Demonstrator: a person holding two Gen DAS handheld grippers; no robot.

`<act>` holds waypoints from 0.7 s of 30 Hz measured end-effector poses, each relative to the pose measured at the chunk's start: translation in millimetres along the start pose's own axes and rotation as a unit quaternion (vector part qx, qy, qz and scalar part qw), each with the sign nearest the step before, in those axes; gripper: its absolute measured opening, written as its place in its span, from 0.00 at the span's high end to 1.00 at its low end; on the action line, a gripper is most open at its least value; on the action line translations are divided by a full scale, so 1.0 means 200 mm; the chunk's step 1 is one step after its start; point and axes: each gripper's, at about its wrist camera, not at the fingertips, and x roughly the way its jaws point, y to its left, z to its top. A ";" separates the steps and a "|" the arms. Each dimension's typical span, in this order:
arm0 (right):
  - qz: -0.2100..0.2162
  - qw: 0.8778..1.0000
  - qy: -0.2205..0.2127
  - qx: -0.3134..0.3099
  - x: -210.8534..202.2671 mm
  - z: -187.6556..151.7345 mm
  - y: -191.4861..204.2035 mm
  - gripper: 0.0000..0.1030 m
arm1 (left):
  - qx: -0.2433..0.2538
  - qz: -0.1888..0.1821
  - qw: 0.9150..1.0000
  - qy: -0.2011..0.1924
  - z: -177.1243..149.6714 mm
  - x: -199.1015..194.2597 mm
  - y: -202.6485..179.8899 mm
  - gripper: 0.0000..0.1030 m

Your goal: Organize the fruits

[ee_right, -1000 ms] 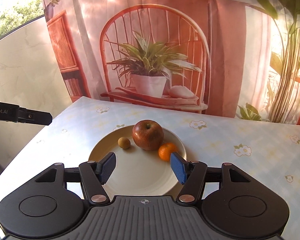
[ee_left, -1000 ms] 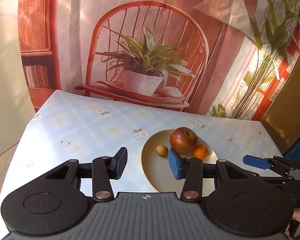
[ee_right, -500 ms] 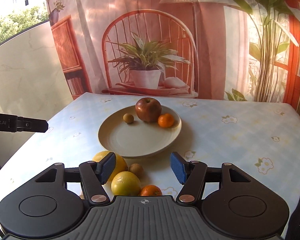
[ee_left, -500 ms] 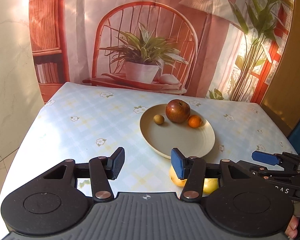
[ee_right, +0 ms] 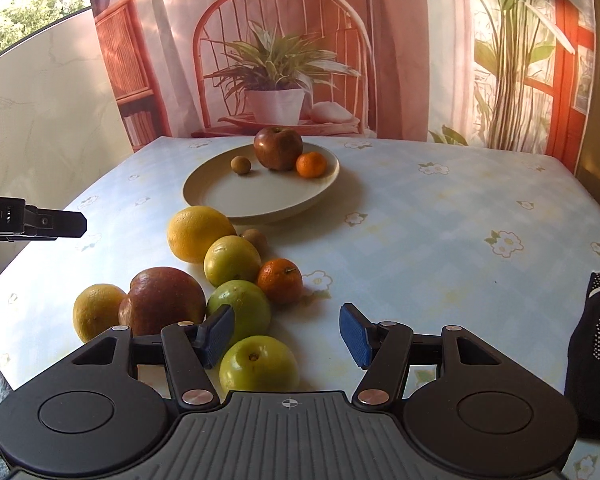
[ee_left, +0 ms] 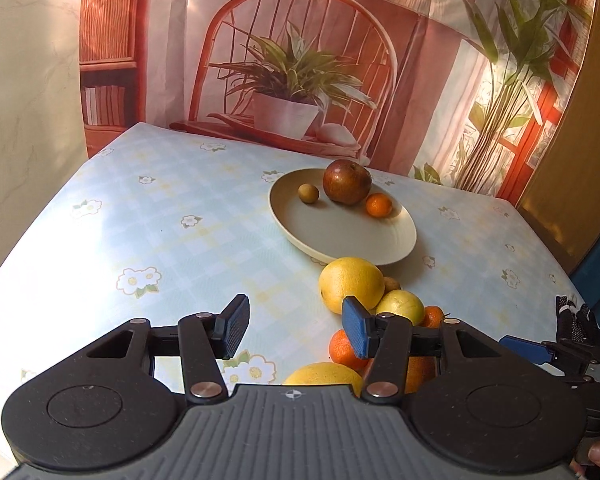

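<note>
The plate (ee_right: 204,188) stands at the far middle of the tabletop (ee_right: 440,240) and already carries a red apple (ee_right: 278,148), a small orange (ee_right: 311,165) and a little brown fruit (ee_right: 241,165). From the plate, toward 7 o'clock in the right wrist view, a loose heap of fruit lies on the cloth: a big yellow citrus (ee_right: 198,234), a pale yellow fruit (ee_right: 232,260), a mandarin (ee_right: 280,281), a dark red fruit (ee_right: 162,300) and two green apples, the nearer green apple (ee_right: 259,364) just in front of the right tool (ee_right: 287,340).

Both tools are released and grasp nothing; the left tool (ee_left: 296,330) hangs over bare cloth, with the heap at its 2 o'clock.

I judge that the step in hand is choosing the next fruit. The next move calls for centring the right tool around the nearer green apple, which sits toward its left finger, then clenching gently, because round fruit rolls away easily.
</note>
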 end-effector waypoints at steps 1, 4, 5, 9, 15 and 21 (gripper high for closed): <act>0.004 1.000 0.006 0.002 0.01 -0.02 0.01 0.46 | 0.001 0.001 1.000 -0.001 0.00 0.00 0.00 0.48; 0.019 1.000 0.022 0.006 0.03 -0.04 0.02 0.46 | 0.005 0.003 1.000 -0.002 -0.01 0.00 0.00 0.48; 0.020 0.999 0.025 0.006 0.03 -0.05 0.03 0.46 | 0.005 0.003 1.000 -0.003 -0.01 0.00 -0.01 0.48; 0.023 0.999 0.033 -0.005 0.03 -0.06 0.05 0.47 | 0.007 0.002 1.000 0.002 -0.01 0.00 -0.01 0.47; 0.028 0.999 0.040 -0.004 0.01 -0.08 0.04 0.51 | 0.001 0.003 1.000 0.017 -0.02 0.02 0.00 0.47; 0.034 0.999 0.042 0.001 0.00 -0.09 0.02 0.56 | -0.003 0.003 1.000 0.022 -0.03 0.03 0.00 0.47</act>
